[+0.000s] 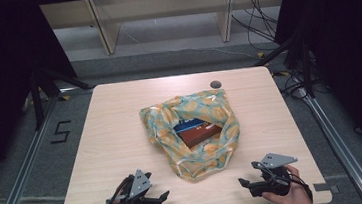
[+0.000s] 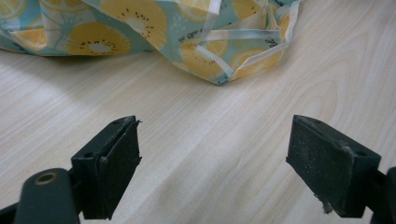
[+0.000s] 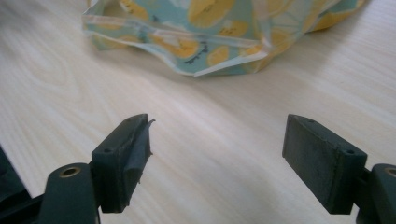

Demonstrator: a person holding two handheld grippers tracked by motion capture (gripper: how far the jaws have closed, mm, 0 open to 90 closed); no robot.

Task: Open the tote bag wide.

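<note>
Crinkly plastic bag (image 1: pixel 192 131) is lying mid-table with a box (image 1: pixel 199 131) inside; I'm holding my left gripper (image 1: pixel 164 196) and right gripper (image 1: pixel 243 182) spread at the near edge, aiming for its near rim.

A large dark figure "5" (image 1: pixel 60 132) was marked on the grey floor to the left of the table. The fruit-patterned plastic bag (image 1: pixel 192 131) carried small dark lettering printed along its seams, seen in the left gripper view (image 2: pixel 192 31) and the right gripper view (image 3: pixel 194 52), but it was too small and blurred to read. The brown and blue box (image 1: pixel 198 130) inside the bag showed a pale stripe with no legible words.
</note>
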